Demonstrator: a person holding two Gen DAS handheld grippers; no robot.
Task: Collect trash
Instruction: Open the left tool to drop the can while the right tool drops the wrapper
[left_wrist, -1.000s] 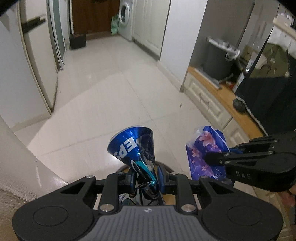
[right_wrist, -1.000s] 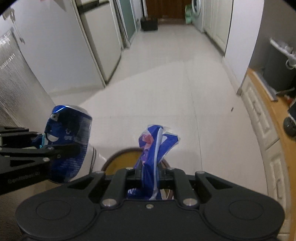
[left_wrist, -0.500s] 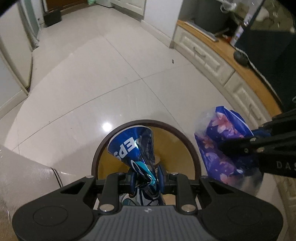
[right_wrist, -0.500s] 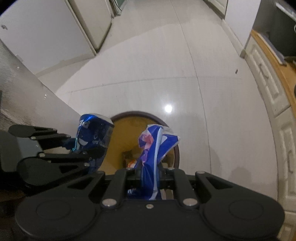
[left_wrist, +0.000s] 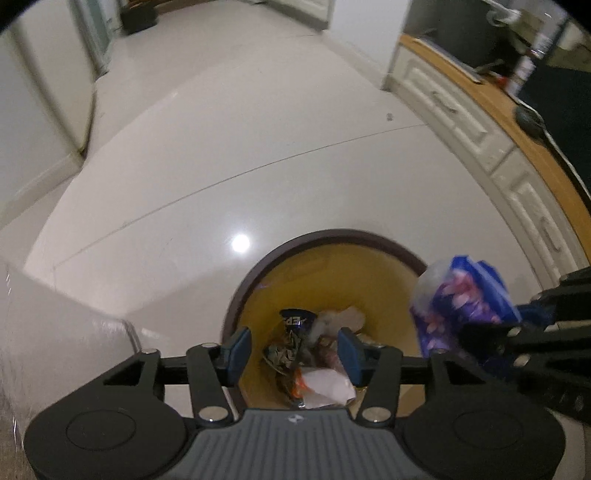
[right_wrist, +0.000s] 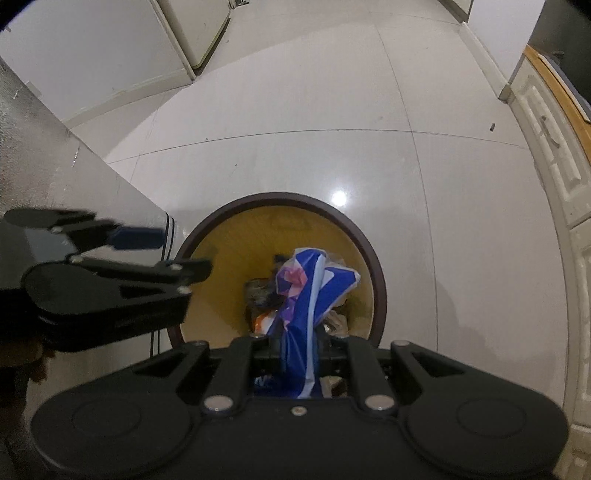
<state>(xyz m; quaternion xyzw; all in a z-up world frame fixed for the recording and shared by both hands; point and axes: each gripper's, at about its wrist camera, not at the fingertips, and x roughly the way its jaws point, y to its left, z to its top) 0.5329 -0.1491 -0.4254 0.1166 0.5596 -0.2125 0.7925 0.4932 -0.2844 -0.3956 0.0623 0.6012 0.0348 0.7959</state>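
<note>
A: What did the left wrist view show?

B: The left gripper pointed steeply down over a round bin with a dark brown rim and a mustard-yellow inside, standing on a pale glossy tiled floor. Its jaws had just been opening and stood apart with nothing pressed between the blue pads. Below them, at the bottom of the bin, lay a crushed blue can with part of its white lettering showing, among crumpled wrappers in white, orange and brown. At the right edge the right gripper held a crumpled plastic bag, blue and purple with pink blossoms and a clear part on top, blurred and level with the bin's right rim.

A: And the right wrist view?

B: The right gripper was also aimed down into the bin. Its jaws were pinched nearly together on the plastic bag, which stood up from them in a twisted bunch, blue with white streaks and a pink-and-purple patch, hanging over the bin's opening. Other litter showed under it. To the left, the left gripper hung empty beside the bin's left rim, in front of a grey textured surface. White cabinet fronts ran along the right.
</note>
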